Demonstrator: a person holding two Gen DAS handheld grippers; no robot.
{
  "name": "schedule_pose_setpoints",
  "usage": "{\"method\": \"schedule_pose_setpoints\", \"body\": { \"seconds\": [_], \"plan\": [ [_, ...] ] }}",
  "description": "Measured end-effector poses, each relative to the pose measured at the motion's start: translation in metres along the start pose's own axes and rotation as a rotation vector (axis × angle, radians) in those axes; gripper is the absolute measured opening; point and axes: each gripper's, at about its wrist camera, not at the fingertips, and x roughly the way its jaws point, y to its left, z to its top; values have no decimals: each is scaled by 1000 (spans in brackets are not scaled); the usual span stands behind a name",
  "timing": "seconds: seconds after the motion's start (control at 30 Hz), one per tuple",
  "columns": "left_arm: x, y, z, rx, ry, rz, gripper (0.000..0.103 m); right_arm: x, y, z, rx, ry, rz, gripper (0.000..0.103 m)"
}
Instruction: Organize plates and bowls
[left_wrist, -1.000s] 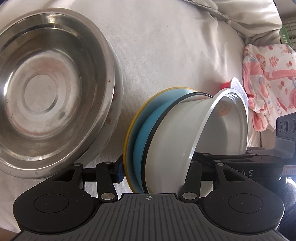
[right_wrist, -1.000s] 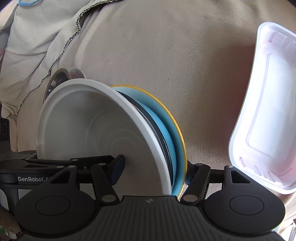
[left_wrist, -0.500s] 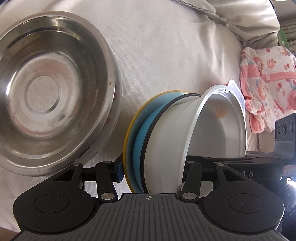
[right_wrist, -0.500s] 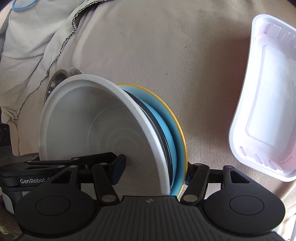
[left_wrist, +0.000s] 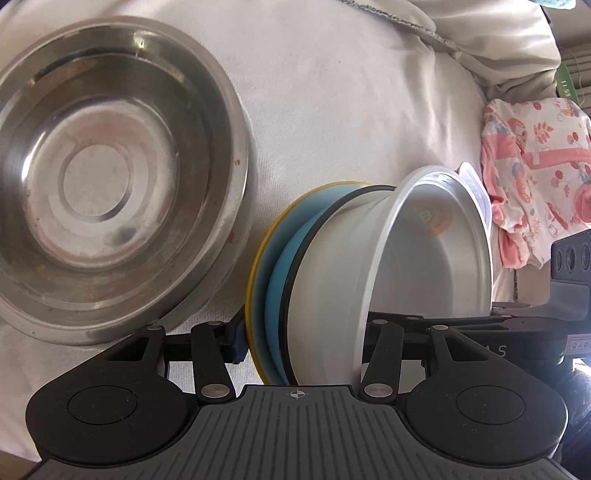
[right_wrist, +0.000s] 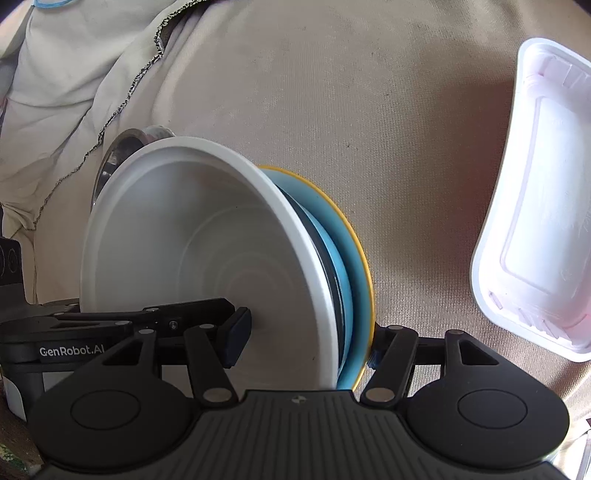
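Note:
A stack held on edge: a white bowl (left_wrist: 417, 266) nested in a black-rimmed dish and a blue plate with a yellow rim (left_wrist: 273, 266). My left gripper (left_wrist: 306, 332) is shut on this stack from one side. My right gripper (right_wrist: 306, 332) is shut on the same stack (right_wrist: 207, 251) from the opposite side, with one finger (right_wrist: 236, 332) inside the white bowl and the other behind the blue plate (right_wrist: 354, 277). A large steel bowl (left_wrist: 99, 192) lies on the white cloth to the left of the stack. Its rim shows behind the white bowl in the right wrist view (right_wrist: 118, 155).
A white plastic tray (right_wrist: 539, 243) lies on the cloth at the right. A pink patterned garment (left_wrist: 535, 195) lies at the right edge. Bunched cloth folds (right_wrist: 66, 103) rise at the back left. The right gripper's body (left_wrist: 535, 332) reaches in beside the white bowl.
The held stack has moved with both grippers, drawing nearer the steel bowl and farther from the white tray. Both grips are unchanged.

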Motion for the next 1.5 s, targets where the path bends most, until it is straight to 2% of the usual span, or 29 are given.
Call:
{"method": "schedule_pose_setpoints", "body": {
  "seconds": [0.27, 0.6, 0.83, 0.9, 1.07, 1.3, 1.5],
  "plan": [
    [5, -8, -2, 61, 17, 23, 53, 2, -12, -6, 48, 1, 36, 61],
    [9, -5, 0, 11, 19, 21, 53, 0, -11, -6, 25, -7, 38, 57],
    [3, -1, -1, -5, -10, -1, 52, -10, -2, -4, -21, -25, 28, 58],
    [0, -2, -1, -1, -26, -12, 52, -15, 0, -3, -37, -39, 27, 61],
    [-16, -8, 0, 17, -82, -22, 52, -29, 7, -1, -56, -76, 19, 61],
    [-73, 0, 2, -15, -173, -50, 52, -63, 58, 8, -141, -118, -3, 62],
    [-127, 48, -3, -96, -267, -8, 52, -51, 132, 28, -249, -101, 35, 63]
  ]
}}
